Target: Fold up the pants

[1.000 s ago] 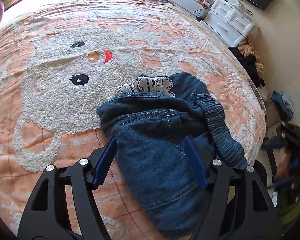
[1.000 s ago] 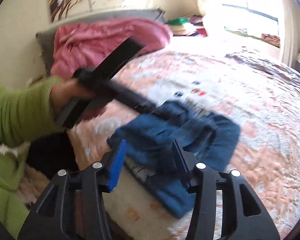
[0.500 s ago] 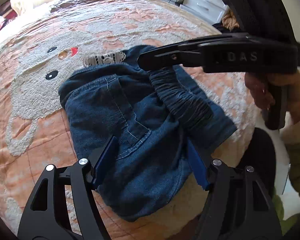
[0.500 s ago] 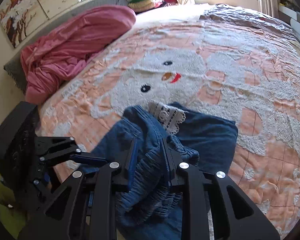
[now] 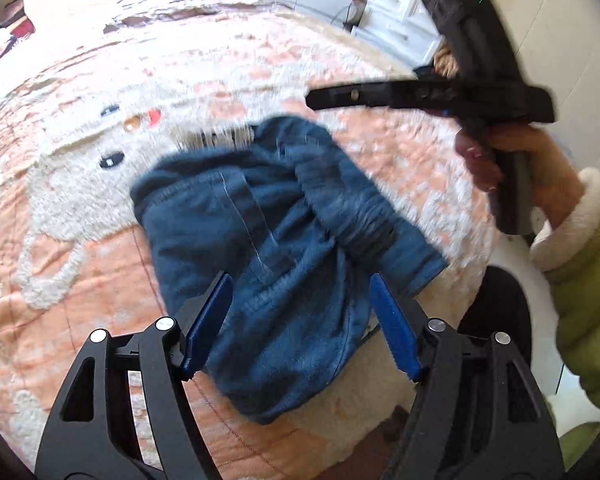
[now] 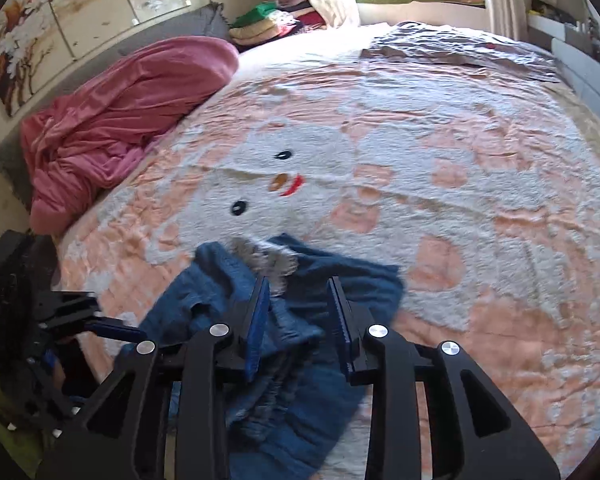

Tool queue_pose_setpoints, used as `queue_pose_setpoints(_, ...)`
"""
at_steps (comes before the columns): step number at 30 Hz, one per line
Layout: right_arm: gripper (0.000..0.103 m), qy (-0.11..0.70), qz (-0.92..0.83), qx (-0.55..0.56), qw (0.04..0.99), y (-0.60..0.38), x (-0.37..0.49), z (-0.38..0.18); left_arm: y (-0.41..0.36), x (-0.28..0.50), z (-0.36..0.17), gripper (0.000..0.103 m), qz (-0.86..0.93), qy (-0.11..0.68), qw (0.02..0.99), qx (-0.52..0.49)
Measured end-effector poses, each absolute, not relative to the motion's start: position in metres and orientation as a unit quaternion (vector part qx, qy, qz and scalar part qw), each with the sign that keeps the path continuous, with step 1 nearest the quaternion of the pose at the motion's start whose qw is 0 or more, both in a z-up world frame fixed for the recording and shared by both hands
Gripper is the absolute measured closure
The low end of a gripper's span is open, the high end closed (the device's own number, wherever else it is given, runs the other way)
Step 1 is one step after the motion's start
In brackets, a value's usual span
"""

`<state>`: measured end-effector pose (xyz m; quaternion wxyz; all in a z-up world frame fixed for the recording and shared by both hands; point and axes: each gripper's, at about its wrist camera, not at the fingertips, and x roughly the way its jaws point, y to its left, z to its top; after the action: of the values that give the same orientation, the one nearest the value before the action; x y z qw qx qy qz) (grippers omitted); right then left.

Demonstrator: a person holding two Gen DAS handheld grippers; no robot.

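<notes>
Blue denim pants lie crumpled on the bed near its edge, with a white lace trim at the far side. My left gripper is open just above the near part of the pants, holding nothing. My right gripper is open above the elastic waistband, empty. In the left wrist view the right gripper shows side-on above the pants' right side, held by a hand in a green sleeve. The left gripper shows at the left edge of the right wrist view.
The bed has an orange and white blanket with a bear face. A pink quilt lies by the headboard. A grey sheet covers the far end. White drawers stand beyond the bed. The bed edge is close under the pants.
My right gripper has opened, let go of the waistband and lifted off the pants. The left gripper stayed open and shifted slightly; the pants lie lower.
</notes>
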<state>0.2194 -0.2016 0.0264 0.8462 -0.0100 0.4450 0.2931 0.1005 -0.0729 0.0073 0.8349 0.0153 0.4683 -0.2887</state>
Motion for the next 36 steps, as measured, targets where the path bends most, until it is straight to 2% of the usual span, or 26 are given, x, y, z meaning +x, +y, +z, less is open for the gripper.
queue_pose_setpoints(4,0.075,0.486,0.287,-0.037,0.825,-0.191,0.242,0.006,-0.082,0.109,0.012,0.039,-0.295,0.467,0.834,0.015)
queue_pose_setpoints(10,0.075,0.527,0.262,-0.092,0.803,-0.146,0.261,-0.034,-0.111,0.111,-0.021,0.037,-0.287,0.506,0.812,0.044)
queue_pose_setpoints(12,0.075,0.534,0.255,-0.089,0.801,-0.141,0.269,-0.04,-0.113,0.109,-0.023,0.032,-0.287,0.504,0.813,0.047)
queue_pose_setpoints(19,0.075,0.542,0.244,-0.084,0.8,-0.134,0.283,-0.048,-0.115,0.109,-0.026,0.031,-0.287,0.501,0.815,0.046)
queue_pose_setpoints(22,0.075,0.539,0.251,-0.05,0.803,-0.143,0.282,-0.038,-0.108,0.108,-0.019,0.03,-0.297,0.499,0.813,0.03)
queue_pose_setpoints(23,0.072,0.527,0.257,-0.031,0.809,-0.152,0.279,-0.027,-0.102,0.11,-0.014,0.029,-0.302,0.496,0.814,0.02)
queue_pose_setpoints(24,0.061,0.513,0.259,-0.014,0.818,-0.161,0.274,-0.015,-0.095,0.109,-0.005,0.027,-0.305,0.49,0.817,0.008)
queue_pose_setpoints(26,0.047,0.486,0.258,0.008,0.835,-0.181,0.259,0.007,-0.08,0.11,0.012,0.023,-0.3,0.474,0.828,-0.006)
queue_pose_setpoints(30,0.046,0.456,0.255,0.009,0.853,-0.208,0.221,0.033,-0.054,0.117,0.03,0.019,-0.272,0.458,0.846,-0.022)
queue_pose_setpoints(36,0.044,0.429,0.267,-0.02,0.863,-0.22,0.155,0.04,-0.033,0.127,0.027,0.016,-0.23,0.463,0.854,-0.054)
